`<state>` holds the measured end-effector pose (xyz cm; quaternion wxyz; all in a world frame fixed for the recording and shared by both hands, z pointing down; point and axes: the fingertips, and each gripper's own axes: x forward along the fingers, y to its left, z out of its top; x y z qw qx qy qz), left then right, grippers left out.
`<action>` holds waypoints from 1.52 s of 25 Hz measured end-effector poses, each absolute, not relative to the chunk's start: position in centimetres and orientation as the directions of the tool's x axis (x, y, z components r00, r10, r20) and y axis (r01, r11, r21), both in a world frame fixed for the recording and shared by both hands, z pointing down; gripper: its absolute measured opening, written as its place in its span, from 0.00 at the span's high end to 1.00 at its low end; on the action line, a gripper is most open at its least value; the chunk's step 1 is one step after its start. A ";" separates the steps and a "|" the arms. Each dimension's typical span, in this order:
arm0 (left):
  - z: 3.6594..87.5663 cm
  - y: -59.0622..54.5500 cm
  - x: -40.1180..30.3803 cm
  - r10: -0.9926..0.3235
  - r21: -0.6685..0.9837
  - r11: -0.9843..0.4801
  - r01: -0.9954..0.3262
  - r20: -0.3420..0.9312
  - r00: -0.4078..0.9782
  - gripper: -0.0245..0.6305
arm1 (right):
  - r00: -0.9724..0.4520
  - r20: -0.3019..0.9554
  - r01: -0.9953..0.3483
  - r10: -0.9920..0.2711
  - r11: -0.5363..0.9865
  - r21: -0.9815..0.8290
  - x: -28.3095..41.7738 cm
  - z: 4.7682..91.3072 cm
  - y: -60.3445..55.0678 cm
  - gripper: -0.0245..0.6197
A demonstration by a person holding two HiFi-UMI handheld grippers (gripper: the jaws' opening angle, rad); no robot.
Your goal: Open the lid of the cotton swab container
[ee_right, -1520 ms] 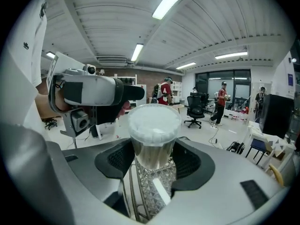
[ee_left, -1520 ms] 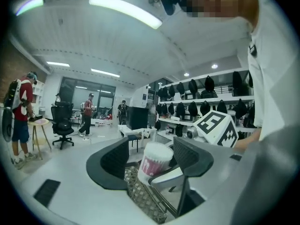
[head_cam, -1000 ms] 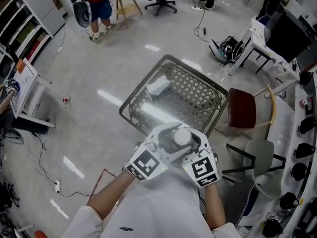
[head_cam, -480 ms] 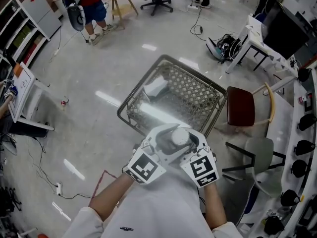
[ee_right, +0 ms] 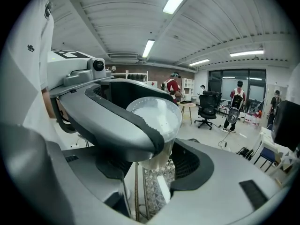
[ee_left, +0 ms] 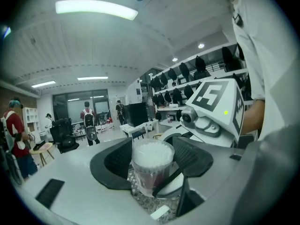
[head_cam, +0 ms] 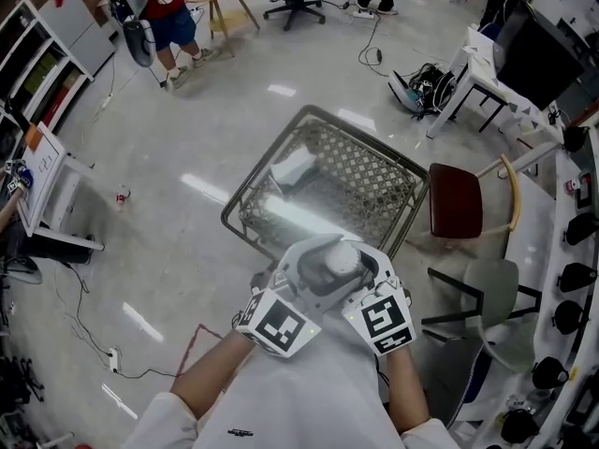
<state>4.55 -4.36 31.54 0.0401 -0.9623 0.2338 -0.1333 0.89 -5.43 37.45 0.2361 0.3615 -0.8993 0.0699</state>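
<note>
Overhead, we saw little of the cotton swab container (head_cam: 343,258), packed with swabs (ee_left: 152,150); fingers of left gripper (ee_left: 151,165) and right gripper (ee_right: 152,165) clasped it

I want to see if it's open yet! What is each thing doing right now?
cotton swab container: held up between both grippers.
lid: looks closed, on the container.
left hand-held gripper: shut on the container's body.
right hand-held gripper: shut on the lid.
wire cart: holds a white box.
red chair: empty.
</note>
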 end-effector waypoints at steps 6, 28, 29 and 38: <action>31.5 -4.6 4.6 -0.419 -0.054 -0.907 -0.419 0.234 0.877 0.55 | -0.617 0.476 -0.688 -0.627 0.723 0.061 1.1 37.6 -5.7 0.60; 27.7 -2.7 4.6 -0.307 0.248 -0.920 -0.305 0.031 0.951 0.56 | -0.568 0.483 -0.708 -0.667 0.695 0.126 2.0 38.3 -6.0 0.60; 27.7 -2.7 4.6 -0.316 0.235 -0.919 -0.315 0.037 0.948 0.56 | -0.573 0.474 -0.710 -0.669 0.694 0.121 2.0 38.2 -6.0 0.60; 27.7 -3.4 3.7 -0.377 0.239 -0.897 -0.371 0.023 0.926 0.56 | -0.556 0.411 -0.758 -0.722 0.644 0.107 3.6 37.1 -6.6 0.60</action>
